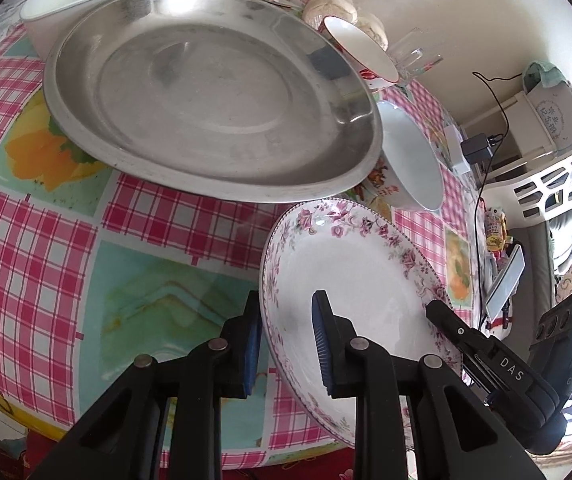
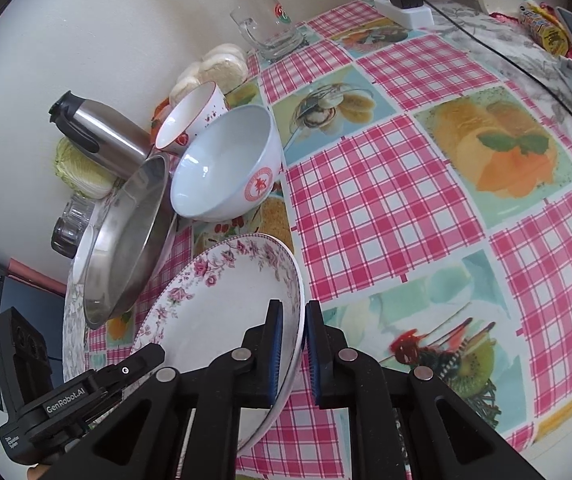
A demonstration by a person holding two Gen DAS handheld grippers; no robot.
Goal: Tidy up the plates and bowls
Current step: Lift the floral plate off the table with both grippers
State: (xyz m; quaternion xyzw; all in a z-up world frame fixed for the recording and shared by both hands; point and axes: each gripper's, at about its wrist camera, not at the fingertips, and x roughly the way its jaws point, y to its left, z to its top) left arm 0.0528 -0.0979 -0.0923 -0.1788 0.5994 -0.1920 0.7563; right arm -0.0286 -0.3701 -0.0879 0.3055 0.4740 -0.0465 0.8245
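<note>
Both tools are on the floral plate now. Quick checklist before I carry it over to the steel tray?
1. Left tool straddles the floral plate rim: ok.
2. Right tool clamped on the opposite rim: ok.
3. Plate is empty: ok.
4. Steel tray is empty: ok.
5. Plate clear of the white bowl: ok.
6. Plate lifted off the tablecloth: cannot tell.

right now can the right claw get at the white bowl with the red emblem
Probably not: the right claw is clamped on the floral-rimmed white plate, which the left claw also grips, though the bowl sits unobstructed.
</note>
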